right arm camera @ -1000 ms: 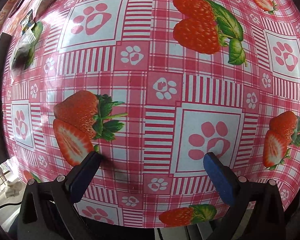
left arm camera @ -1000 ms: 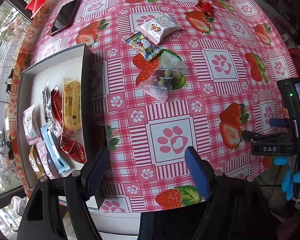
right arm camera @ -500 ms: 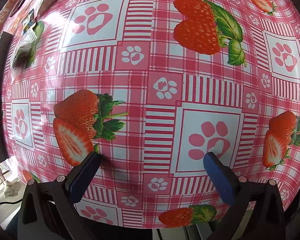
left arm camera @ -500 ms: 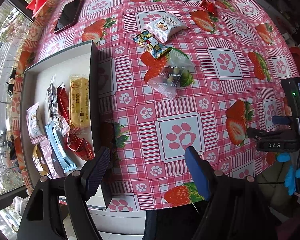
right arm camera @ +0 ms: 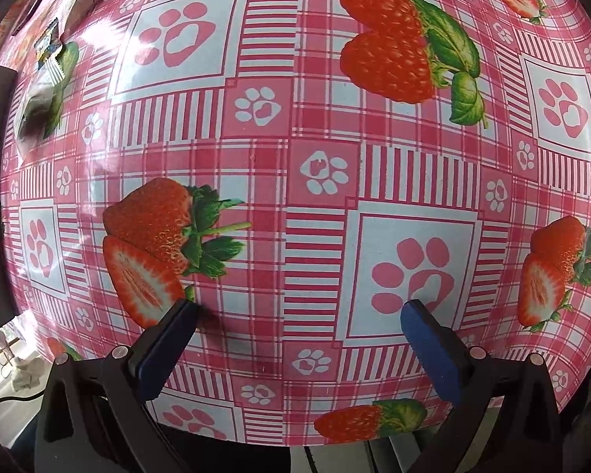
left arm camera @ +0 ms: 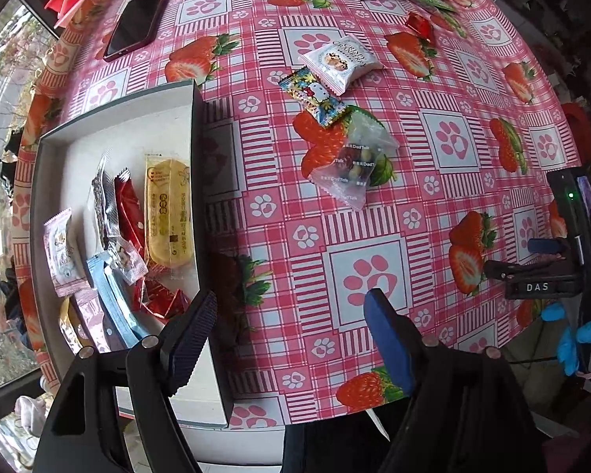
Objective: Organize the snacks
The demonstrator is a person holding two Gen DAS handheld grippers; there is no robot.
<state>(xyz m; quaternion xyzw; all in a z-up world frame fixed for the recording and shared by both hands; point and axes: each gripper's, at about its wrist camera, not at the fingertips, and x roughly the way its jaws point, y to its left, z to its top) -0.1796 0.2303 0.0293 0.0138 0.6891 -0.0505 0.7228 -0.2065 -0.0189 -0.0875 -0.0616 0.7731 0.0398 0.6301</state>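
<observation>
L gripper [left arm camera: 291,327] wide, over tray [left arm camera: 195,126] edge; R gripper [right arm camera: 295,315] wide, holding nothing.

The left gripper [left arm camera: 291,323] hangs with its jaws spread wide and nothing between its blue pads [left arm camera: 382,335]. To its right, the right gripper [right arm camera: 295,315] is also wide open and empty, pads [right arm camera: 429,351] low. A blue-gloved hand [left arm camera: 583,339] grips its handle.
</observation>
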